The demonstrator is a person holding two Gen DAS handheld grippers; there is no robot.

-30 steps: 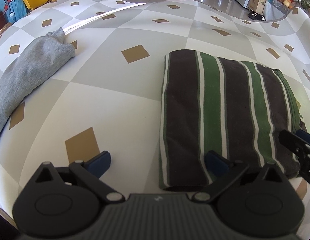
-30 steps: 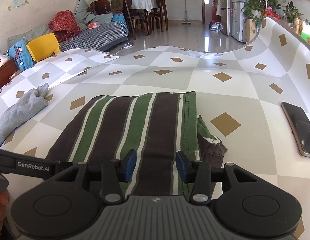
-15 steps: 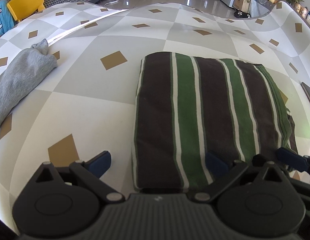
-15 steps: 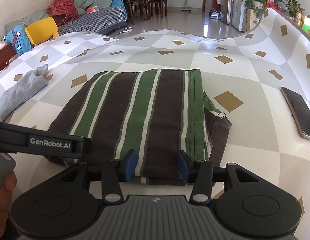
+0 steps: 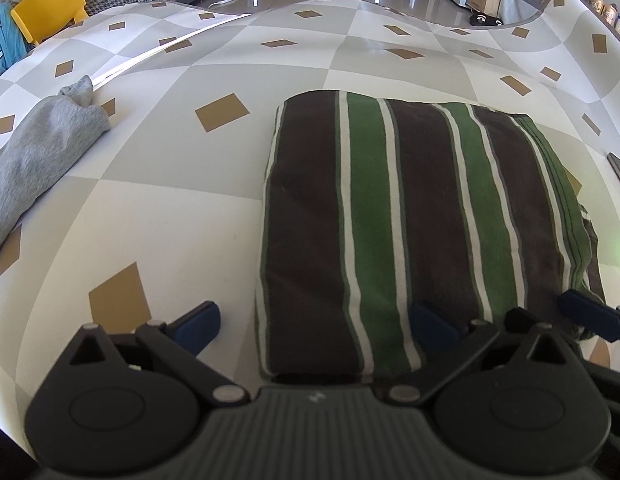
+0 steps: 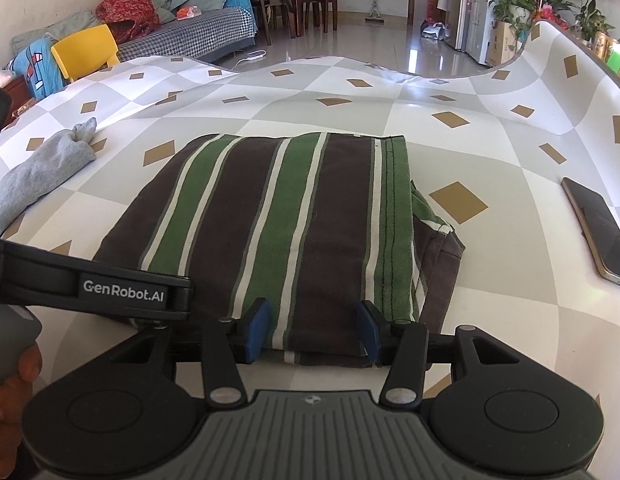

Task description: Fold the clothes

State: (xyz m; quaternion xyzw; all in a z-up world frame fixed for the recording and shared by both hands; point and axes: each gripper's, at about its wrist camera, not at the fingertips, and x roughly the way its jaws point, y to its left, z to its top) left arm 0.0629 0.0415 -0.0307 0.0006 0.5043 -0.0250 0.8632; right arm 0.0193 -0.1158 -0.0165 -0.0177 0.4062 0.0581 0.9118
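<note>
On the table (image 6: 489, 152), which is covered with a cloth of grey and white squares and small tan diamonds, lies a folded garment striped in brown, green and white (image 6: 286, 220) (image 5: 409, 220), flat and roughly square, with a loose brown and green flap sticking out at its right edge. It sits at the near middle of the table. The right gripper (image 6: 314, 330) hovers at the garment's near edge with its blue pads over the fold; its jaws are opening, the near edge of the garment lies between them, and the pads do not press on the cloth. The left gripper (image 5: 315, 326) stands at the near left corner of the garment with its jaws wide, one blue pad over the bare table to the left and the other over the striped cloth, gripping nothing. A grey garment (image 5: 38, 160) (image 6: 42, 168) lies bunched at the far left, well apart from the striped one. A phone (image 6: 597, 228) lies flat on the right of the table, apart from the garment. A hand (image 6: 10, 392) shows at the lower left of the right wrist view, on a grey handle.
</note>
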